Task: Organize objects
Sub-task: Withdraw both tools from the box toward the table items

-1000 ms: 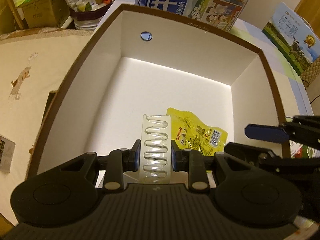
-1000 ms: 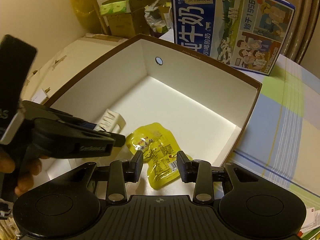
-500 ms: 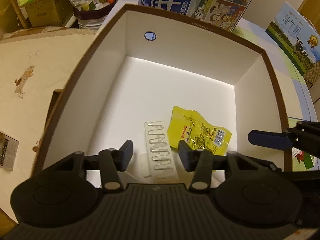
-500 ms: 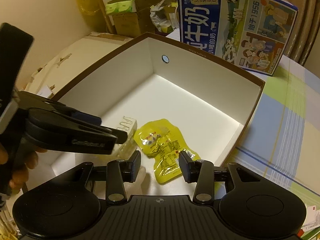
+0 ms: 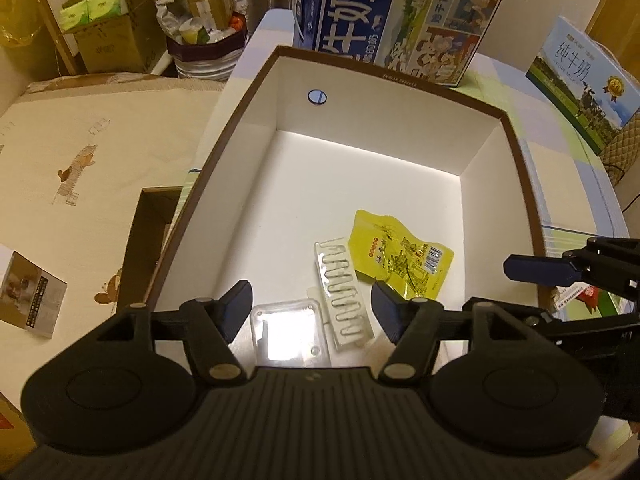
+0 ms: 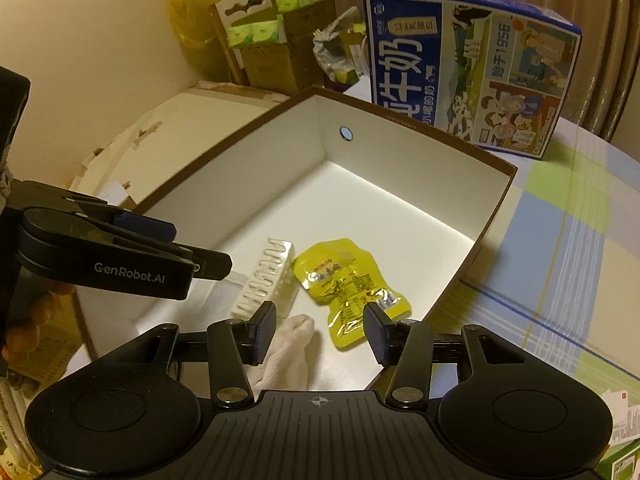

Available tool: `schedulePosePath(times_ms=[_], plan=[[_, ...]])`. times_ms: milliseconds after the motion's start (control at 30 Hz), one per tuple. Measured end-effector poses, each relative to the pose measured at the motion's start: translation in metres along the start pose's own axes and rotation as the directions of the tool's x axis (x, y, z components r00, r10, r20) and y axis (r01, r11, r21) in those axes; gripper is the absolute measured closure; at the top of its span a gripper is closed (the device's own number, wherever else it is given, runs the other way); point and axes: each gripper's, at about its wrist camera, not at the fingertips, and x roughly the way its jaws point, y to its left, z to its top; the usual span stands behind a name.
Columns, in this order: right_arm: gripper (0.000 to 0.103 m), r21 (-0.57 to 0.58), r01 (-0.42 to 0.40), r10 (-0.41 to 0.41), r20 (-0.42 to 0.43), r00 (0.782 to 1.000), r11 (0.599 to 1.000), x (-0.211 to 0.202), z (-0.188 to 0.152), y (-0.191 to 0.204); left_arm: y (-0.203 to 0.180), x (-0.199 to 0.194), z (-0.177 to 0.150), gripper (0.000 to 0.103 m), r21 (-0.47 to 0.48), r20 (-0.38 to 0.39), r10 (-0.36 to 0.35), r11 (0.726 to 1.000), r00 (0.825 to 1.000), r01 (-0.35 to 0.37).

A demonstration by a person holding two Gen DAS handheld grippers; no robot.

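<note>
A white-walled box with a brown rim [image 5: 520,168] [image 6: 496,216] holds a yellow pouch [image 5: 400,256] [image 6: 344,280], a clear blister strip [image 5: 344,292] [image 6: 266,280] and a small clear square case [image 5: 290,332]. My left gripper [image 5: 312,304] [image 6: 184,246] hangs above the strip and case. Its jaws are opening and touch nothing. My right gripper [image 6: 320,324] hovers over the box's near right corner, jaws opening, nothing pressed between them. A white cloth piece [image 6: 290,352] lies under it. One of its blue fingers [image 5: 536,269] shows in the left wrist view.
A tall blue milk carton [image 5: 400,20] [image 6: 472,68] stands behind the box, and a second milk box [image 5: 580,80] at the far right. Cardboard boxes of green packs [image 5: 100,12] and a full bin [image 5: 204,40] sit at the back left. A checked tablecloth [image 6: 560,260] lies to the right.
The left gripper let go of the blister strip, opened wide and lifted back; the strip now lies on the box floor beside the pouch. The right gripper widened and drew back.
</note>
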Motion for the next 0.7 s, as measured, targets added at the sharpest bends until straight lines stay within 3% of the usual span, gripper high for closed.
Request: schedulePosePath(times_ms=[700], plan=[[0.056,0.036,-0.079,0.077,0.067,0.995,0.996,-0.076,-0.050,-0.014,-0.047,-0.063,-0.051,0.038,0.007,0.056,0.009,1.000,0.998,-0.009]])
